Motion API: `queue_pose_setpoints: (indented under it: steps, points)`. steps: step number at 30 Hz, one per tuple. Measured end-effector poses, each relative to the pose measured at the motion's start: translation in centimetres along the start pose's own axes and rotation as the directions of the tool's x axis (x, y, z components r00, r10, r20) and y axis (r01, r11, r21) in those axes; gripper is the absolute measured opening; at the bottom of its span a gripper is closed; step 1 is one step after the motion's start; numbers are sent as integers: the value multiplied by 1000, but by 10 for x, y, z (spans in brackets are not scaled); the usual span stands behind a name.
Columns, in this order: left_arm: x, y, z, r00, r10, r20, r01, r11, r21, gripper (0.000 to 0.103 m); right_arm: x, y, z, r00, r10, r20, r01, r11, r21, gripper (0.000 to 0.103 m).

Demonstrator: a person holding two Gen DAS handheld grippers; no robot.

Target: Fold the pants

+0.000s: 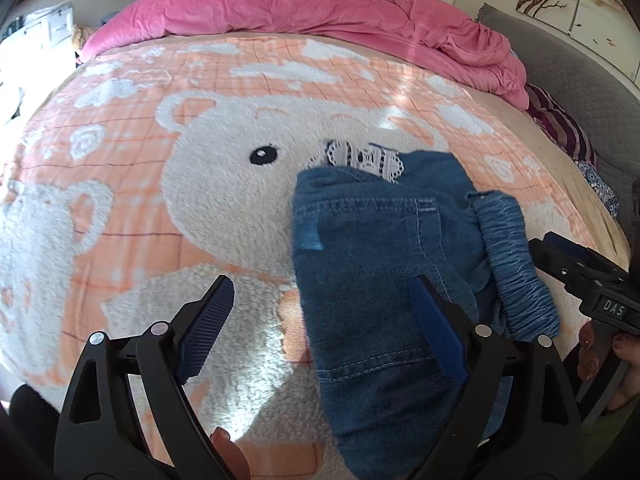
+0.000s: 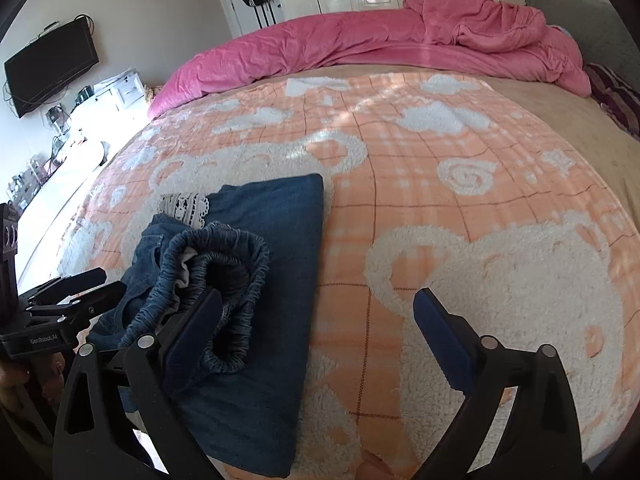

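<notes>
- The denim pants (image 1: 372,248) were seen lying folded on the bear-patterned blanket (image 1: 160,168) of the bed.
- The left gripper (image 1: 324,316) was held with fingers spread apart, empty.
- The right gripper (image 2: 320,328) was likewise held wide, nothing gripped.

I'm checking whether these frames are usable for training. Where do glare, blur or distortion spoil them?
Left wrist view: fisheye bulges the blanket; soft dappled sunlight on it; the jeans look slightly soft. Right wrist view: the desk by the TV is blown out white by sunlight; the jeans are dark but readable; the corners are vignetted black.
</notes>
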State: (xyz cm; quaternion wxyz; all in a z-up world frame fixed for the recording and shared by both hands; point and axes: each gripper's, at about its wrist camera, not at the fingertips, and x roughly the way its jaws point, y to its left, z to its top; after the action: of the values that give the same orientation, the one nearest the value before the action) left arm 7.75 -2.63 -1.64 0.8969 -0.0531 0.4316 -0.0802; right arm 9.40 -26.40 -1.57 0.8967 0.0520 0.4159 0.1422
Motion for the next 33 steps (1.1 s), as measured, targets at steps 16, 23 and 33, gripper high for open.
queue_pose_setpoints:
  steps: [16, 23, 33]
  points:
    - [15, -9, -7, 995, -98, 15, 99, 993, -61, 54, 30, -2, -3, 987, 159, -29, -157, 986, 61, 40]
    - [14, -11, -8, 994, -107, 28, 108, 992, -62, 41, 23, 10, -7, 989, 149, -3, -149, 988, 32, 14]
    - [-5, -21, -3, 993, -88, 77, 90, 996, -24, 18, 1, 36, -8, 992, 85, 94, -78, 994, -83, 9]
